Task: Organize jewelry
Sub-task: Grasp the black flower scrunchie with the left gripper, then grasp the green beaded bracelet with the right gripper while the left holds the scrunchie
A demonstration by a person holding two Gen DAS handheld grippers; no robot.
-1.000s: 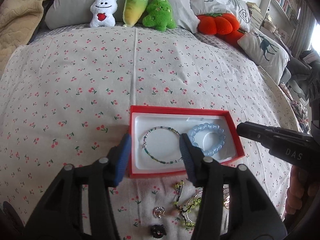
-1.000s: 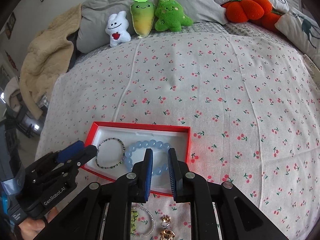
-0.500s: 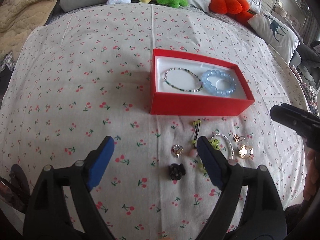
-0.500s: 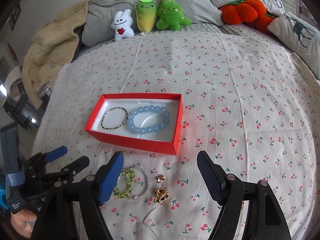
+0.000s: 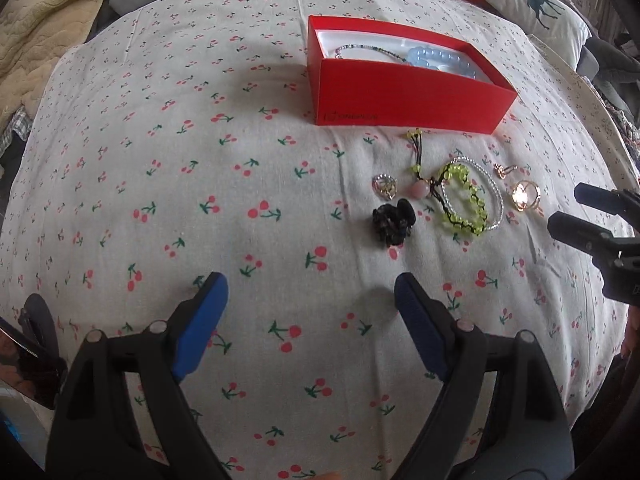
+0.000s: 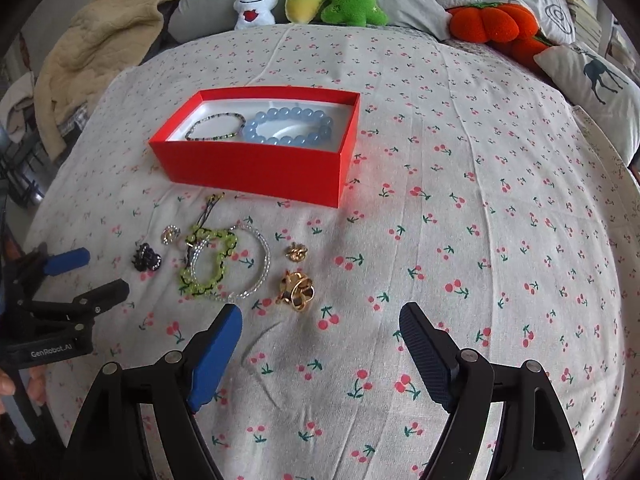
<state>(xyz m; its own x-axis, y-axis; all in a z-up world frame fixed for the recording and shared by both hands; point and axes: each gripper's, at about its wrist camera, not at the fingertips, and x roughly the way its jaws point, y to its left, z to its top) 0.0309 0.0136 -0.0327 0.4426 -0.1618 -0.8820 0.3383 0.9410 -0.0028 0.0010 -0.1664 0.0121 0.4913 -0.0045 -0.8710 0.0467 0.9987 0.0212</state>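
Both claws hung over the cherry-print bedsheet (image 6: 480,200), holding nothing: the left claw (image 5: 310,308) and the right claw (image 6: 320,336) each had fingers spread wide apart. The red cardboard box (image 6: 256,168) held a thin beaded bracelet (image 6: 216,126) and a pale blue bead bracelet (image 6: 288,126). Just in front of it lay a green-beaded bracelet (image 6: 208,264), a clear bead bracelet (image 6: 260,268), gold rings (image 6: 296,286) and a black ornament (image 6: 146,258).

Both hand-held grippers (image 5: 308,304) (image 6: 320,334) wide apart, unladen
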